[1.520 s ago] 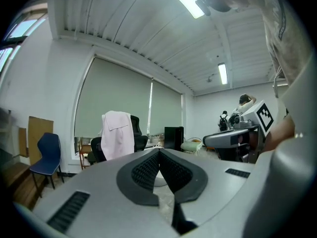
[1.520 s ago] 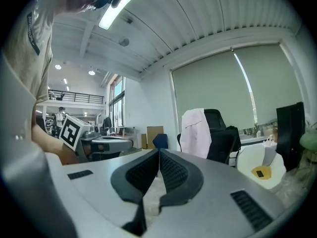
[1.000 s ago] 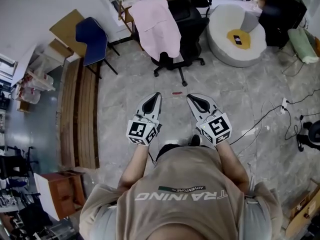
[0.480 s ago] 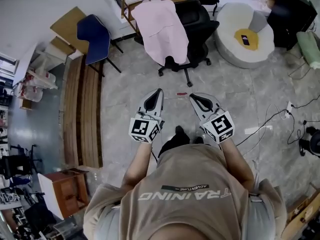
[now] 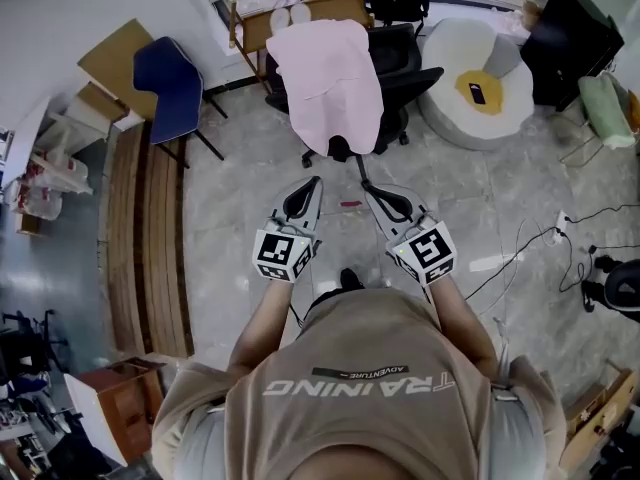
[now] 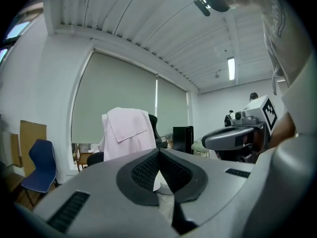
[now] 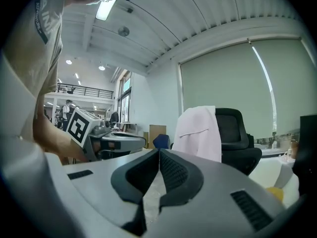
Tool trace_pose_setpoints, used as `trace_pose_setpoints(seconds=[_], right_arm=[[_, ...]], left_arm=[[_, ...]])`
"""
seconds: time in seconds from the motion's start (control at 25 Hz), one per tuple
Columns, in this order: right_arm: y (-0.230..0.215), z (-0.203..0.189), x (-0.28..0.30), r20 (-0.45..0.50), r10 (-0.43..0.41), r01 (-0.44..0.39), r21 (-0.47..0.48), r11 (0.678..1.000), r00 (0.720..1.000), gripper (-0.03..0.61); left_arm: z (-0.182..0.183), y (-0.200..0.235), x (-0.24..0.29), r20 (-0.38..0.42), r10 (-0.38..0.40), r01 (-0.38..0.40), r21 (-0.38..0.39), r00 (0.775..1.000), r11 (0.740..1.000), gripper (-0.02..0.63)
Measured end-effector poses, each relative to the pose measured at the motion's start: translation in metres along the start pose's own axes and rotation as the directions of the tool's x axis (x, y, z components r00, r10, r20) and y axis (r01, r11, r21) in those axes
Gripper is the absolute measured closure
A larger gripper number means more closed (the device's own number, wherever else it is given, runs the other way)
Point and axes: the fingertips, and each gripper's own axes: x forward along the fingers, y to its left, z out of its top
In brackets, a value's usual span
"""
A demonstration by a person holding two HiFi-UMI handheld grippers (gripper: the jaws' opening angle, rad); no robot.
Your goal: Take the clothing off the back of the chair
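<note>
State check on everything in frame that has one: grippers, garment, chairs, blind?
left gripper: shut, empty, short of the chair.
right gripper: shut, empty.
pink garment: draped over the chair back, untouched.
black office chair: upright on the floor.
blue chair: upright, by the wall.
window blind: pulled down.

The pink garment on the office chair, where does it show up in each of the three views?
Head view: top centre, the pink garment draped over the seat back.
Left gripper view: left of centre.
Right gripper view: right of centre.
Shared landmark: the black office chair that carries it.
</note>
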Motion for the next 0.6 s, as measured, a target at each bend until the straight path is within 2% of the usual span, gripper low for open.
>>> trace_pose_setpoints(seconds=[0.24, 0.52, 0.6], right_arm=[[-0.019, 0.001, 0.027, 0.002, -0.075, 0.075, 0.029, 0.997, 0.997, 0.546], [-0.054, -0.007, 0.04, -0.038, -0.11, 0.111, 0.019, 0.994, 0.993, 0.547], [-0.065, -0.008, 0.041, -0.032, -0.11, 0.111, 0.018, 0.994, 0.993, 0.548]], left_arm=[[0.001, 0.03, 0.019, 0.002, -0.051, 0.051, 0.034, 0.999, 0.998, 0.601], [0.002, 0.03, 0.047, -0.011, -0.093, 0.093, 0.038, 0.996, 0.995, 0.601], [0.004, 0.031, 0.056, -0.006, -0.093, 0.093, 0.019, 0.996, 0.995, 0.601]])
